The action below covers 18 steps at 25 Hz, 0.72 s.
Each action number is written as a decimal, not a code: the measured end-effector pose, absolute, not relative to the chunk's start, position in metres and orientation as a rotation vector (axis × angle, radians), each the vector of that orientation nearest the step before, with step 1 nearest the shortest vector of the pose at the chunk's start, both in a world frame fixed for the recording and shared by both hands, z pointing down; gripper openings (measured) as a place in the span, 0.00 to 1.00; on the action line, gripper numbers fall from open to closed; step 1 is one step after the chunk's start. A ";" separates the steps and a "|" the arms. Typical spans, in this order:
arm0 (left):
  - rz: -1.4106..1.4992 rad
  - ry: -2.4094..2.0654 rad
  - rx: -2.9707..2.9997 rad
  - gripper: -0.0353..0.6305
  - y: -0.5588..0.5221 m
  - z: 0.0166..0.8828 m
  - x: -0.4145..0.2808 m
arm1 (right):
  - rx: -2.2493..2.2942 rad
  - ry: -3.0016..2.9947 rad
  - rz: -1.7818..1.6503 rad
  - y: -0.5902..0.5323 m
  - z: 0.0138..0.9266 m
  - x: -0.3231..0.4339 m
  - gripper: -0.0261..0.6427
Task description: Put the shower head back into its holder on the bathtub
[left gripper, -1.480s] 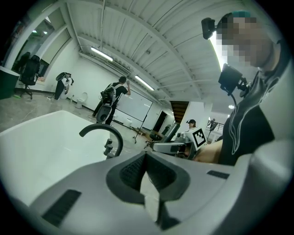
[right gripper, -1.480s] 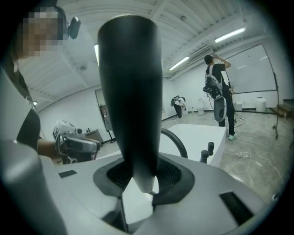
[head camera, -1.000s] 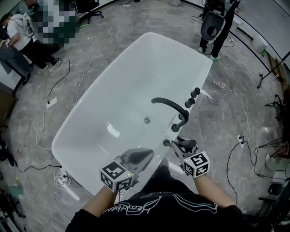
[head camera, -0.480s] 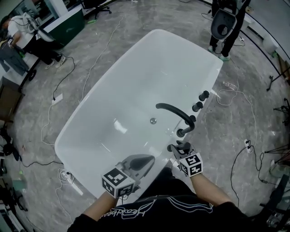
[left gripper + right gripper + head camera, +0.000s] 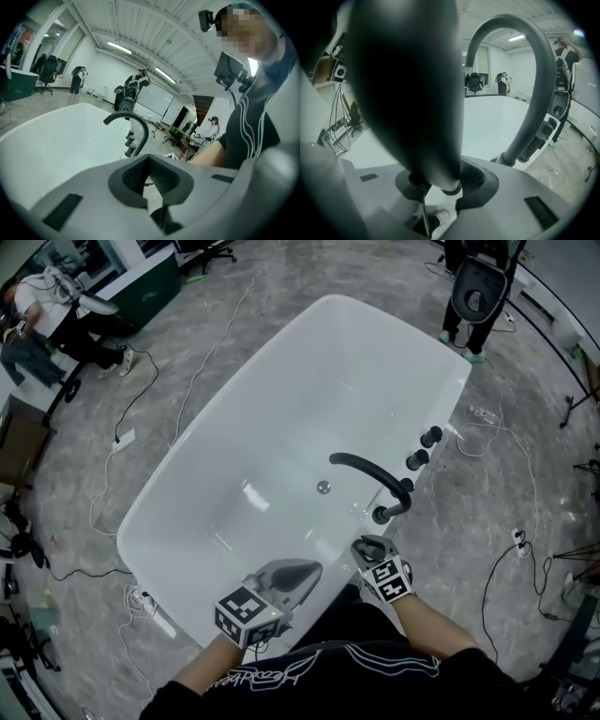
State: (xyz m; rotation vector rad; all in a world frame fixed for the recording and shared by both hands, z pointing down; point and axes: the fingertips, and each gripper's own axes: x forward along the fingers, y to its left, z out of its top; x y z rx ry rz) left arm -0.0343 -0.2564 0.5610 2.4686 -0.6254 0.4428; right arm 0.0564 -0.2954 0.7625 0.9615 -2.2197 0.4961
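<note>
The white bathtub [image 5: 281, 427] lies ahead, with a black arched faucet [image 5: 366, 468] on its right rim. A black round fitting [image 5: 382, 515] sits on the rim just in front of the faucet's foot. My right gripper [image 5: 368, 547] hovers over the rim right behind that fitting, shut on the dark shower head [image 5: 412, 93]. The head's thick body fills the right gripper view and its narrow end sits between the pads [image 5: 471, 176]. My left gripper [image 5: 305, 570] is shut and empty over the tub's near edge, and its closed jaws [image 5: 150, 180] point at the faucet [image 5: 133, 124].
Two black knobs [image 5: 431, 437] [image 5: 415, 460] stand on the rim beyond the faucet. The drain [image 5: 323, 487] is in the tub floor. Cables [image 5: 497, 549] run over the grey floor on both sides. A person [image 5: 37, 315] sits far left, and equipment [image 5: 478, 292] stands beyond the tub.
My right gripper has sunk toward the tub rim with the shower head, closing on the black fitting. The left gripper has hardly shifted.
</note>
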 end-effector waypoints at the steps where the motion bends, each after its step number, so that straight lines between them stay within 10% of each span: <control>1: 0.445 -0.629 2.466 0.06 -0.257 0.561 -0.036 | 0.961 -2.214 0.491 -0.295 0.765 0.056 0.23; 18: 0.359 -0.605 2.556 0.06 -0.246 0.525 -0.031 | 0.990 -2.326 0.429 -0.280 0.695 0.061 0.28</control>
